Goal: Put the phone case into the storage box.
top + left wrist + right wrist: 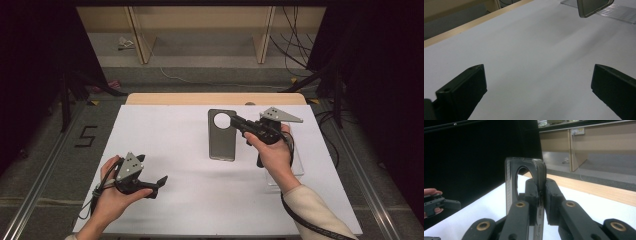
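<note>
At the lower left of the high view, the person's left hand rests a left gripper (159,184) low over the white table (165,140). Its jaws stand wide apart with nothing between them; in the left gripper view they rise at the bottom corners with bare tabletop between. It seems to be idling, kept clear so that the other hand can work.

Right of centre in the high view, the right hand holds the right gripper (235,120) level, pointing toward the left of the frame. Its jaws are closed on the rim of a grey phone case (221,140), beside the round camera hole near the top. In the right gripper view the case (512,182) stands edge-on at centre frame, one side wall pinched between the pads. Gripping the thin wall, I judge, gives a firm hold without covering the open face.

The case hangs upright, its lower end down near the table; I cannot tell whether it touches. In the left gripper view its bottom corner (594,7) shows at the upper right edge, in front of a clear ribbed tray (621,13). In the high view that tray (298,170) lies under the right wrist, perhaps as the case's resting place.

Beyond the table's far wooden edge, at the top of the high view, stand wooden shelves (200,30) with loose cables on the floor.
</note>
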Demonstrator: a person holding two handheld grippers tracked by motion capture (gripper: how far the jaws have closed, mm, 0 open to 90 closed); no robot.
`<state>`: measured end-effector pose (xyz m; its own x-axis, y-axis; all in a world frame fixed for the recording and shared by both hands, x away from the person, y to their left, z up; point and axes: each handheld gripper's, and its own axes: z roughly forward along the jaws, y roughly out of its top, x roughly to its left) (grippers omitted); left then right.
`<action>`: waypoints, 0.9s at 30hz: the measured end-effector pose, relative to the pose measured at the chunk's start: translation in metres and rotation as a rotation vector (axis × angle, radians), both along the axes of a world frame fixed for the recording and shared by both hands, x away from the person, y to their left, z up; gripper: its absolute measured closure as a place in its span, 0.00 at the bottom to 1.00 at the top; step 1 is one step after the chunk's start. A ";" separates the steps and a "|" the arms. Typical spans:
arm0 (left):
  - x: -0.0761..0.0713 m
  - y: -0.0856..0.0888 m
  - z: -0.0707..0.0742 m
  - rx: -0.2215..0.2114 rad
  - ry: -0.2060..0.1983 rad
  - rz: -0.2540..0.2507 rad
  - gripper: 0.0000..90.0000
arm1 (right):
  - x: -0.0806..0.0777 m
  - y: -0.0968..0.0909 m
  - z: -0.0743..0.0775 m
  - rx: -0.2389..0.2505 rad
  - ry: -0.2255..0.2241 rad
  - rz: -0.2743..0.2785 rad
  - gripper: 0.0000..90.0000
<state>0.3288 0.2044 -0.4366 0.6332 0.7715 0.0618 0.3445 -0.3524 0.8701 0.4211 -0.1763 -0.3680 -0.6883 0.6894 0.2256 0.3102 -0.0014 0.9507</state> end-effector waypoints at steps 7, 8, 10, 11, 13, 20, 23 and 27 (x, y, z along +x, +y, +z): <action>0.000 0.000 0.000 -0.001 0.000 0.000 0.00 | 0.001 -0.004 0.002 0.001 -0.002 -0.001 0.92; 0.000 0.000 0.000 -0.001 0.000 0.000 0.00 | 0.002 -0.005 0.002 0.001 -0.005 -0.002 0.92; 0.000 0.000 0.000 -0.002 -0.001 0.001 0.00 | 0.002 -0.006 0.003 0.003 -0.003 -0.004 0.92; 0.000 0.000 0.000 -0.002 -0.001 0.001 0.00 | 0.002 -0.007 0.004 0.003 -0.003 -0.005 0.92; 0.000 0.000 0.000 -0.002 0.001 0.001 0.00 | 0.003 -0.009 0.004 0.003 -0.005 -0.008 0.92; 0.000 0.001 0.000 -0.002 -0.001 0.003 0.00 | 0.004 -0.014 0.006 0.004 -0.010 -0.018 0.92; 0.000 0.001 0.000 -0.004 -0.002 0.004 0.00 | 0.004 -0.016 0.007 0.005 -0.010 -0.022 0.92; 0.000 0.001 0.000 -0.002 -0.001 0.003 0.00 | 0.005 -0.018 0.008 0.005 -0.014 -0.026 0.92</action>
<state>0.3290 0.2052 -0.4367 0.6305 0.7738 0.0608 0.3446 -0.3493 0.8713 0.4265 -0.1944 -0.3598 -0.6731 0.7061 0.2198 0.2969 -0.0143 0.9548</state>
